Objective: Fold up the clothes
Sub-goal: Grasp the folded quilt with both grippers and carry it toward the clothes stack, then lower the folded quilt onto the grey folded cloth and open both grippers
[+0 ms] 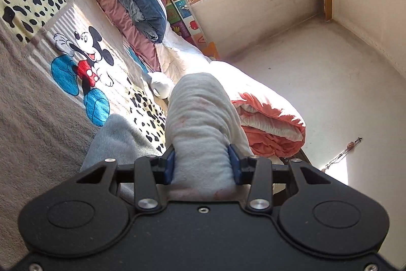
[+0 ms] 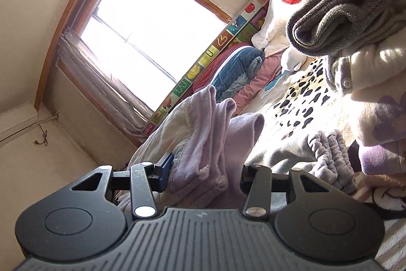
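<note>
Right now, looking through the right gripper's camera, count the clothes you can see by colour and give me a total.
Lilac garment, clamped in the right gripper: 1
Grey ribbed garment, folded: 1
Cream garment with purple flowers: 1
Grey gathered-waist garment on the blanket: 1
Total: 4

Light: strong daylight through the window (image 2: 142,42), its panes blown out white.
Glare: sunlit patches on the blanket (image 1: 83,24).
Distortion: fisheye bending, dark corners.
</note>
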A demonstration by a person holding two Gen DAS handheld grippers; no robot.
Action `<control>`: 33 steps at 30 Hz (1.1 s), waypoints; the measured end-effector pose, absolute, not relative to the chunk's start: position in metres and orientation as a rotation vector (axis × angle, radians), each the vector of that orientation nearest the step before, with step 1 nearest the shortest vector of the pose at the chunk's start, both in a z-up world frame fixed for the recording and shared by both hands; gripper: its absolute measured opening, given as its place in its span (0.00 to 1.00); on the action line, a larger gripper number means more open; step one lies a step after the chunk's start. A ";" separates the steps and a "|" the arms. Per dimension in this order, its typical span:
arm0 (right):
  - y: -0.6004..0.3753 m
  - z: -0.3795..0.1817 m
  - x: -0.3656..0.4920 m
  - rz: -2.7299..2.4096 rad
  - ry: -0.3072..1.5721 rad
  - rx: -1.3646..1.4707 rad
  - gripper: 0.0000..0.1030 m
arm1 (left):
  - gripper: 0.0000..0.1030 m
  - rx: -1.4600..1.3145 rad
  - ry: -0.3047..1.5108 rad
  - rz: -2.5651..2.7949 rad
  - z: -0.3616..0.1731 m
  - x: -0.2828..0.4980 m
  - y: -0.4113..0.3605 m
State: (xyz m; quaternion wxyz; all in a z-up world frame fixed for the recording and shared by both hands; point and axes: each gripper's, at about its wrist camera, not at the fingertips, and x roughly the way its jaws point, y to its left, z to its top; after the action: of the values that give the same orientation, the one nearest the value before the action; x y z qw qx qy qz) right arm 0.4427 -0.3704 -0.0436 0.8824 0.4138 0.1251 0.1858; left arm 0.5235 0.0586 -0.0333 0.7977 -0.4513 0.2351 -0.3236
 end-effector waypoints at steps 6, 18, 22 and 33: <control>-0.372 -0.062 0.487 0.294 0.289 0.791 0.46 | 0.39 -0.992 0.523 -0.723 -0.063 0.572 0.042; -0.348 -0.107 0.525 0.066 0.375 0.523 0.53 | 0.55 -0.714 0.474 -0.557 -0.071 0.565 0.023; -0.329 -0.090 0.493 0.014 0.293 0.368 0.57 | 0.55 -0.591 0.427 -0.500 -0.060 0.550 0.019; -0.295 -0.070 0.519 0.117 0.378 0.087 0.63 | 0.51 -0.539 0.524 -0.525 -0.057 0.548 -0.010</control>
State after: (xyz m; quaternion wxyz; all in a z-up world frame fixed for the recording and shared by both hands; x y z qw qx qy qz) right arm 0.5189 -0.2949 -0.0696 0.9796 0.0430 0.1878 0.0579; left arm 0.5482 -0.0100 -0.0573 0.8967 -0.2601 0.2530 -0.2536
